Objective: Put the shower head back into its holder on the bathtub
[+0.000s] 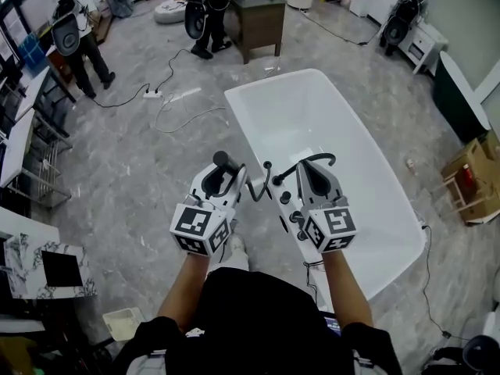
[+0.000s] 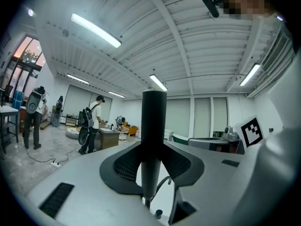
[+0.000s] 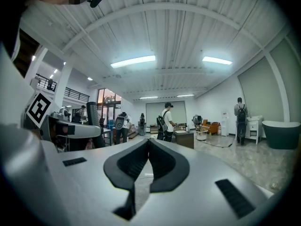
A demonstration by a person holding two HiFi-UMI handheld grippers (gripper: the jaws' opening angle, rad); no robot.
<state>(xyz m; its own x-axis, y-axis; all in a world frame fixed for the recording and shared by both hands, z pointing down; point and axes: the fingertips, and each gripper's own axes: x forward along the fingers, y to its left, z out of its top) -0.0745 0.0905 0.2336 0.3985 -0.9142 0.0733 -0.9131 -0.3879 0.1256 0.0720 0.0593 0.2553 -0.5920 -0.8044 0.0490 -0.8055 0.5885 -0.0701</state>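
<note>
Beside the bathtub (image 1: 328,92), your left gripper (image 1: 225,170) clamps the shower head (image 2: 154,126), right gripper (image 1: 309,167) closed, empty; the looping hose (image 1: 260,189) could snag.

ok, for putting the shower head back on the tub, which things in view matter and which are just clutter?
Job:
- black cylindrical shower head, clamped in the left gripper
- its black hose
- white freestanding bathtub
- black tap fittings on its rim

Clutter:
- white power strip on the floor
- brown wooden cabinet
- cardboard boxes
</note>
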